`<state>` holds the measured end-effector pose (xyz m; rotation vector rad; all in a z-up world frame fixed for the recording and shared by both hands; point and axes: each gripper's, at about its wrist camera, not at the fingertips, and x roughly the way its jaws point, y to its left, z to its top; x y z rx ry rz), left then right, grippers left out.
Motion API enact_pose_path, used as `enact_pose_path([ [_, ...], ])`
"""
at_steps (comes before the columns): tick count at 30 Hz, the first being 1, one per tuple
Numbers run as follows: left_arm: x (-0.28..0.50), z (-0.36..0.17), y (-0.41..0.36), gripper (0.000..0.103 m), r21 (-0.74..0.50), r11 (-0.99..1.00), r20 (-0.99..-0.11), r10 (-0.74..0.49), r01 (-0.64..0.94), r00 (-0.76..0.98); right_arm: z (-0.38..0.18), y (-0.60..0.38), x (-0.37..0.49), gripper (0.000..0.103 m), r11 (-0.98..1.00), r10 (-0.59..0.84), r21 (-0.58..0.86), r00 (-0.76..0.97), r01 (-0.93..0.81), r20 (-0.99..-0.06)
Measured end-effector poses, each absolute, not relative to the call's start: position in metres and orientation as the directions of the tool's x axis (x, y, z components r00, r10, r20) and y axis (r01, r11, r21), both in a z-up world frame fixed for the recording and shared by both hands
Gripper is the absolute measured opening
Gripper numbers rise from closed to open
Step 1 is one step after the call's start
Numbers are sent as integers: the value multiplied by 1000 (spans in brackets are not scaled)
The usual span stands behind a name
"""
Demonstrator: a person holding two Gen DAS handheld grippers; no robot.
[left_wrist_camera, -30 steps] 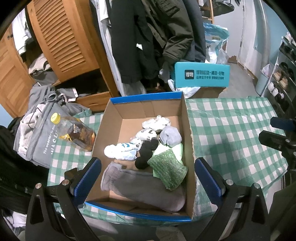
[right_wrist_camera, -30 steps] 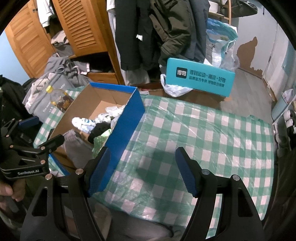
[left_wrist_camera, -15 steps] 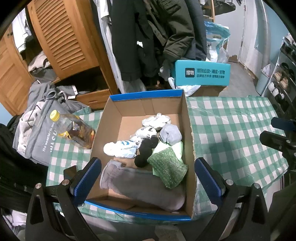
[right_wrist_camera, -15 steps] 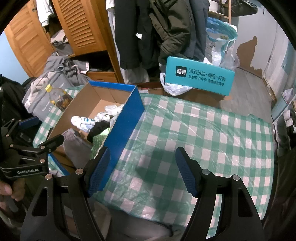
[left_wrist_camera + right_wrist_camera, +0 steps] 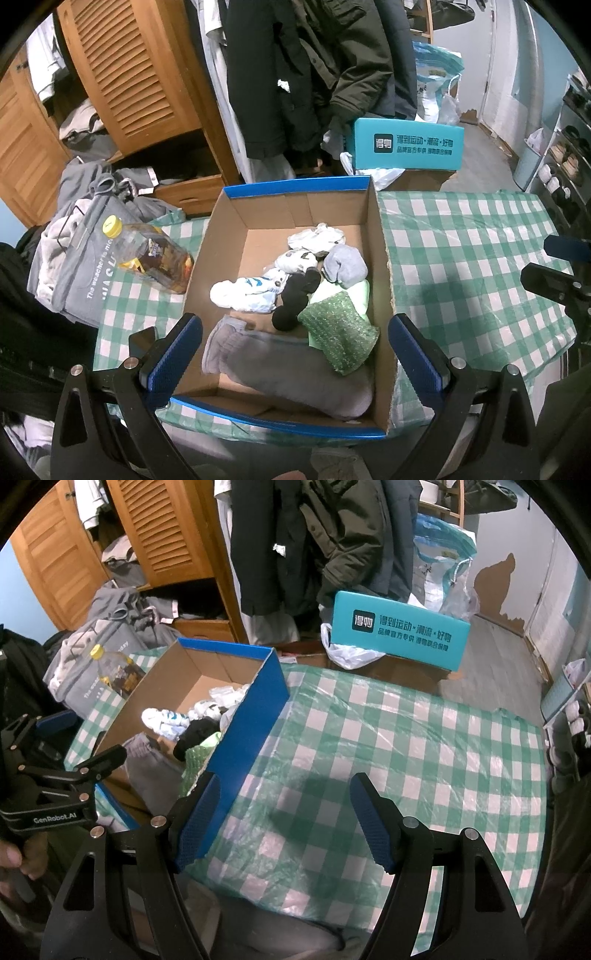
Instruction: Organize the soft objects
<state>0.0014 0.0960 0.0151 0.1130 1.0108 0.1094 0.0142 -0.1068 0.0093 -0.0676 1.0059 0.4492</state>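
A blue-rimmed cardboard box (image 5: 382, 258) (image 5: 255, 716) sits on the green checked tablecloth (image 5: 469, 254). Inside lie a long grey sock (image 5: 291, 365), a green knitted sock (image 5: 338, 338), a black sock (image 5: 295, 299), white-and-blue socks (image 5: 243, 291), a white sock (image 5: 316, 238) and a small grey one (image 5: 345, 264). My left gripper (image 5: 295, 350) hovers open above the box's near end, nothing between its fingers. Open and empty too, my right gripper (image 5: 284, 823) hangs over bare tablecloth (image 5: 406, 746) to the right of the box.
A plastic bottle (image 5: 147, 258) with a yellow cap lies left of the box. Grey clothes (image 5: 85, 236) pile up beside it. A teal box (image 5: 406, 144) stands behind the table, with hanging coats (image 5: 303, 74) and a wooden wardrobe (image 5: 140, 74) beyond. A shoe rack (image 5: 565, 162) lines the right.
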Motion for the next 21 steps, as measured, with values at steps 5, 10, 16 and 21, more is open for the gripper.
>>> enact_pose_path([
  [5,2,16,96,102,145,989,-838,144,-39,526,9,-106,14,72,906,333,149,451,-395,-828],
  [10,2,15,95,102,143,989,-839,142,-39,526,9,-106,15,72,907,333,150,451,-394,-828],
  [16,1,15,97,102,147,989,-838,143,-36,527,7,-108,15,72,907,331,148,451,-394,-829],
  [21,-1,15,102,102,150,988,-838,147,-36,526,8,-107,15,72,908,330,148,452,-392,-829],
])
